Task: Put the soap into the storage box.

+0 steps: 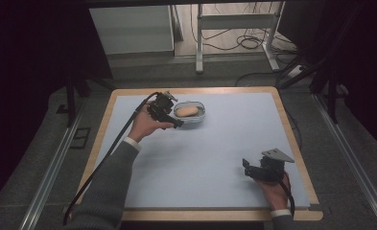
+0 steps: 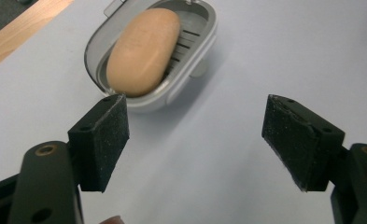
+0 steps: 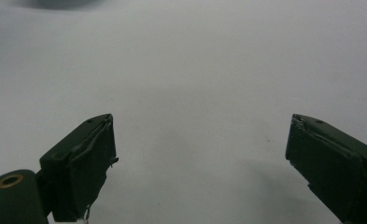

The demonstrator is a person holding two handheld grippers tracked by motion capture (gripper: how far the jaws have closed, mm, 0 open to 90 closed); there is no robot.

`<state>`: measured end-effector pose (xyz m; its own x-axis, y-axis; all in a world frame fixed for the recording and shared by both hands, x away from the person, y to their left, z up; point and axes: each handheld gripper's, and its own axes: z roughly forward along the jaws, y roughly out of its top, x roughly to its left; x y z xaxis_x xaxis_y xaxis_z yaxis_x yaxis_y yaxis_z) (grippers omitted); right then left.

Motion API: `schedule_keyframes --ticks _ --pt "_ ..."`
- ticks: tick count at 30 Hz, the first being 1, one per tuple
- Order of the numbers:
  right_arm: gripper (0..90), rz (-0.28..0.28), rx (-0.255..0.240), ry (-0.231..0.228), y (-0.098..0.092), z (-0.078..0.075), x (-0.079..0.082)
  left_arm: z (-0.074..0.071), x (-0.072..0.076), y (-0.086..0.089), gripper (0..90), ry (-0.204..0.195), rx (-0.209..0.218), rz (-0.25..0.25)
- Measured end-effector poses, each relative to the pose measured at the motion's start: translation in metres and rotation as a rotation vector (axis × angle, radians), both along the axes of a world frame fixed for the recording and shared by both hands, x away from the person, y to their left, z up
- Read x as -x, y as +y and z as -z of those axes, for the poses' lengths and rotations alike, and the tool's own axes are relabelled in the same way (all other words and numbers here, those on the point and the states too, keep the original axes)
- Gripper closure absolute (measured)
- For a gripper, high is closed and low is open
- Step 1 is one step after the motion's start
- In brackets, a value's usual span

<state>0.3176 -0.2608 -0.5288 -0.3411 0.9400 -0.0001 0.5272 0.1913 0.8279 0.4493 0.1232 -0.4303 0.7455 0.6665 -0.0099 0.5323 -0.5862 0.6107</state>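
Both claws gape empty — the left gripper (image 2: 195, 135) just beside the soap (image 2: 144, 51) in its dish (image 2: 204, 42), the right gripper (image 3: 200, 158) well apart.

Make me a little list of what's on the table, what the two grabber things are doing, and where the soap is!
Table: wooden-edged table with a pale blue mat on top
Soap: tan oval bar of soap, lying in the dish
Dish: grey soap dish, far left part of the mat
Left gripper: left gripper, jaws open, just short of the dish, holding nothing
Right gripper: right gripper, jaws open, over bare mat near the right front corner
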Motion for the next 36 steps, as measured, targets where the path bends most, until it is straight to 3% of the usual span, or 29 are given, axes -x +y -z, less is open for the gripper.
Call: schedule_keyframes --ticks 3,12,19,25,28,31,36 --pt "8.7 0.003 0.000 -0.001 0.000 0.000 0.000 0.001 0.009 0.003 21.7 0.000 -0.002 0.009" --pt "8.7 0.004 0.001 -0.008 0.000 0.000 0.001 0.015 0.053 0.025 20.7 -0.004 0.049 0.014" --pt "8.7 0.006 0.001 -0.012 0.000 0.000 0.001 0.037 0.083 0.044 20.6 -0.006 0.091 -0.029" --pt "8.6 0.007 0.000 -0.016 0.000 0.000 0.001 0.058 0.105 0.061 20.4 0.000 0.083 -0.082" --pt "8.6 0.007 -0.001 -0.016 0.000 0.000 0.001 0.067 0.114 0.071 20.4 0.014 0.110 -0.107" --pt "8.6 0.006 -0.001 -0.018 0.000 0.000 0.002 0.076 0.120 0.077 20.4 0.018 0.099 -0.133" --pt "8.6 0.004 0.001 -0.019 0.000 0.000 0.002 0.078 0.122 0.082 20.3 0.025 0.114 -0.146"
